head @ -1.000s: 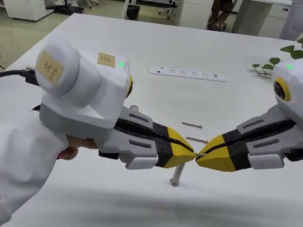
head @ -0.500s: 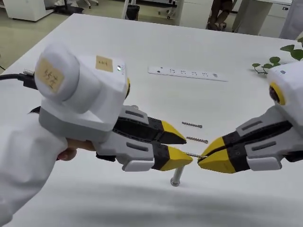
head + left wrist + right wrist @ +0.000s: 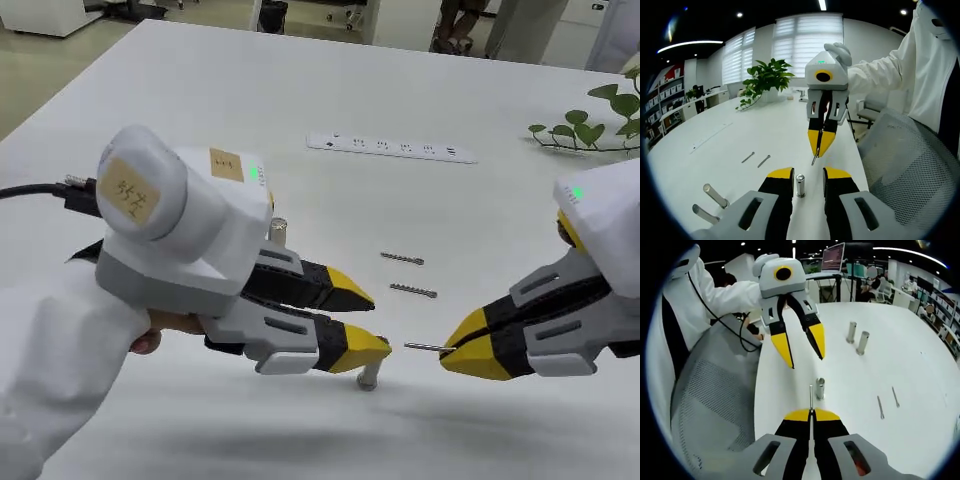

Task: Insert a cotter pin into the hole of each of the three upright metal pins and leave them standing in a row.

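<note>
My left gripper is open, its jaws on either side of an upright metal pin without touching it. In the left gripper view that pin stands between my yellow fingertips. My right gripper is shut on a cotter pin that points at the left gripper from a short gap away. In the right gripper view the cotter pin sticks out toward the metal pin. Two more metal pins stand farther off. Two loose cotter pins lie on the table.
A white power strip lies across the far middle of the white table. A potted plant sits at the far right. A mesh chair stands beside the table's near edge. A person in white holds both grippers.
The left gripper has opened; its tips were closed against the right gripper's tip a second ago. The right gripper has drawn back to the right, still holding the cotter pin.
</note>
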`<state>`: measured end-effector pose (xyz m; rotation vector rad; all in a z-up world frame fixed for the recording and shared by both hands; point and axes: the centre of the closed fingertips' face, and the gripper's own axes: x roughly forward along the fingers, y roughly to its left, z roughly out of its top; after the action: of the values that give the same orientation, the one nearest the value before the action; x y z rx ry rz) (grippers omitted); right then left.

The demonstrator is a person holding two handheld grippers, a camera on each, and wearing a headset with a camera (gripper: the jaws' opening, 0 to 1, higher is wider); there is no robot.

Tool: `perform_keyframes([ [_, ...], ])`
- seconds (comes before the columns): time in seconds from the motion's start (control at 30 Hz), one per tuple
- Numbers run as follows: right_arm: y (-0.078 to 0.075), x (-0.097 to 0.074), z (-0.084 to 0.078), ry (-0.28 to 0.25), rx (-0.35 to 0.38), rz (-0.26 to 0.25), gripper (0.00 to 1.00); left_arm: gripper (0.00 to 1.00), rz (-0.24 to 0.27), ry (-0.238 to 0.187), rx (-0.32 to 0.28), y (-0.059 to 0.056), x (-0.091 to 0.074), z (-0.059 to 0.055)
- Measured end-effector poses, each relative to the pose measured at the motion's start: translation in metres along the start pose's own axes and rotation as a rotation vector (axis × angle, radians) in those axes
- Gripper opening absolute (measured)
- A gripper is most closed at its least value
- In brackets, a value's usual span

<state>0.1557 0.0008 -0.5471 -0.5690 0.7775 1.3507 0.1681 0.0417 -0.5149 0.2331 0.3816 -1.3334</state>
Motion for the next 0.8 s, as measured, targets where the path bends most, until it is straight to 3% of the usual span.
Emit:
perform_keyframes([
  [0.27, -0.011, 0.005, -0.007, 0.016, 0.009, -0.022, 0.0, 0.21, 0.005, 0.044, -0.006, 0.01, 0.012, -0.012],
  [0.8, -0.014, 0.015, -0.013, 0.018, 0.031, 0.001, 0.0, 0.16, -0.017, 0.064, -0.046, 0.014, 0.027, -0.029],
])
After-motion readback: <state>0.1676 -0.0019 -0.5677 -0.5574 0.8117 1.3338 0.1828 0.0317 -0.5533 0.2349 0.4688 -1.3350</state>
